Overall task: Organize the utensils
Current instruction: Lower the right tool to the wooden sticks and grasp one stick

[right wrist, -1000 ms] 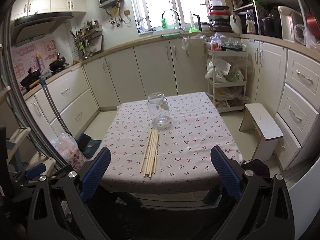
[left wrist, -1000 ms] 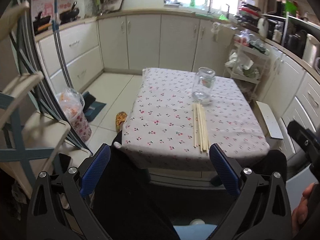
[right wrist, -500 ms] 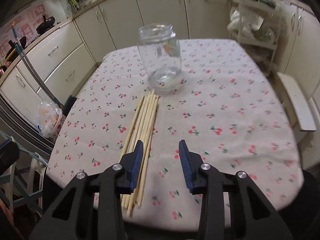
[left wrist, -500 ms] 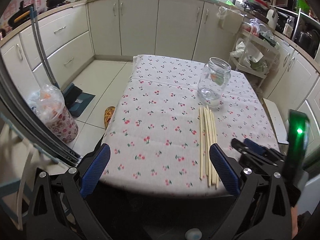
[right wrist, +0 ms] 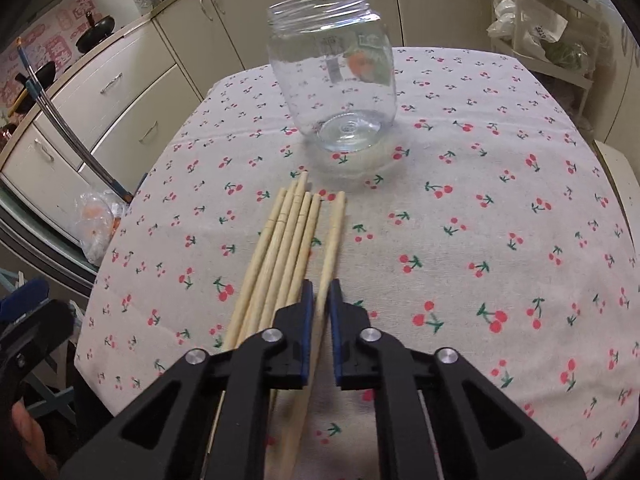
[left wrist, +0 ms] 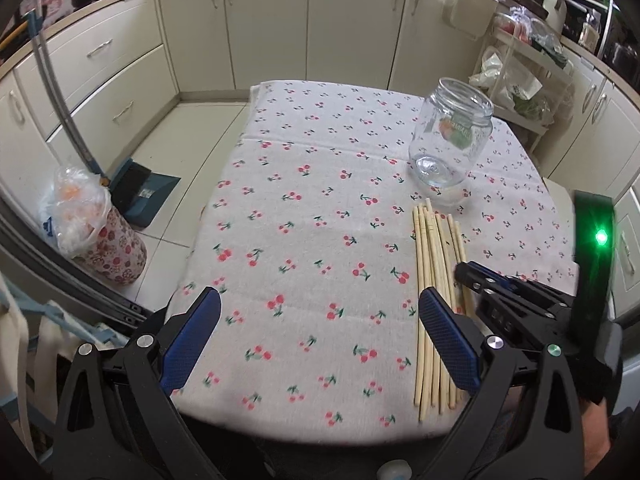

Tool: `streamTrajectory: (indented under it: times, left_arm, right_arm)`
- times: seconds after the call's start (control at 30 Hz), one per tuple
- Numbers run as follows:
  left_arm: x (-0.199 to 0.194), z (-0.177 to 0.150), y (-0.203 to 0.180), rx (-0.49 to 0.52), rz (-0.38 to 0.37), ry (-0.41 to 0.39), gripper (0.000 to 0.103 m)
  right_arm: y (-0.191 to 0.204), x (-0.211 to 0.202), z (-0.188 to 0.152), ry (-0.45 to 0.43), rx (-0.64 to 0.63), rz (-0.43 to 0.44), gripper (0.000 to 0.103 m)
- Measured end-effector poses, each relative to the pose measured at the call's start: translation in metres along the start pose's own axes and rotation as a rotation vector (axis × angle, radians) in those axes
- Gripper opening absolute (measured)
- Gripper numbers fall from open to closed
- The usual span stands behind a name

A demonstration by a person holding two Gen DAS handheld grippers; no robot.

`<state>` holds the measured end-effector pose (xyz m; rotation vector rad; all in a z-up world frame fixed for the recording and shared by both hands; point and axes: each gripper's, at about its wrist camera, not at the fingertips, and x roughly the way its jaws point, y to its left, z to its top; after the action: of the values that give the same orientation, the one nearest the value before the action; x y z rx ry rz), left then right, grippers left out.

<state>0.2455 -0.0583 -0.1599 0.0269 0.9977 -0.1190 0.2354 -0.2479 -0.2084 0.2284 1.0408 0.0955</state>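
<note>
A bundle of wooden chopsticks [right wrist: 280, 240] lies on the cherry-print tablecloth [right wrist: 480, 200], pointing at an upright, empty clear glass jar [right wrist: 334, 76] just beyond. My right gripper [right wrist: 319, 300] is low over the cloth, shut on the rightmost chopstick [right wrist: 335, 232], which runs between its blue pads. In the left wrist view the chopsticks [left wrist: 430, 272] lie at the right near the table's front edge, the jar [left wrist: 450, 148] behind them, and the right gripper [left wrist: 464, 272] reaches onto them from the right. My left gripper [left wrist: 319, 300] hangs open over bare cloth, left of the chopsticks.
A bag-lined floral bin [left wrist: 96, 236] and a blue dustpan [left wrist: 140, 188] stand on the floor left of the table. Cream cabinets [left wrist: 272, 24] run behind, a cluttered rack [left wrist: 520, 80] at the far right. A pale stool [right wrist: 616, 168] sits right of the table.
Both grippers came down and forward toward the table. The right jaws went from wide open to closed on the rightmost chopstick. The left jaws stayed open.
</note>
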Motion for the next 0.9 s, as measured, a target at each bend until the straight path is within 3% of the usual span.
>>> streamTrajectory:
  times: [0.2, 0.47, 0.67, 0.77, 0.8, 0.83, 0.9]
  left_arm:
    - [0.032, 0.013, -0.022, 0.055, -0.015, 0.017, 0.095]
    - [0.061, 0.02, -0.052, 0.113, -0.08, 0.039, 0.092]
    - [0.08, 0.021, -0.069, 0.138, -0.133, 0.08, 0.063]
    - [0.087, 0.019, -0.073, 0.139, -0.183, 0.089, 0.041]
    - [0.09, 0.019, -0.074, 0.137, -0.2, 0.102, 0.021]
    - [0.092, 0.019, -0.075, 0.139, -0.191, 0.106, 0.014]
    - [0.092, 0.02, -0.075, 0.14, -0.216, 0.119, 0.01]
  right_arm:
    - [-0.027, -0.011, 0.001, -0.003, 0.029, 0.001, 0.006]
    - [-0.054, -0.007, 0.0, 0.016, 0.177, 0.142, 0.006]
    - [-0.066, -0.008, -0.001, 0.023, 0.243, 0.214, 0.006]
    - [-0.071, -0.009, -0.002, 0.016, 0.269, 0.255, 0.006]
    - [-0.071, -0.01, -0.002, 0.012, 0.267, 0.254, 0.006]
    - [-0.072, -0.01, -0.002, 0.009, 0.271, 0.262, 0.006]
    - [-0.073, -0.011, -0.003, 0.005, 0.275, 0.271, 0.006]
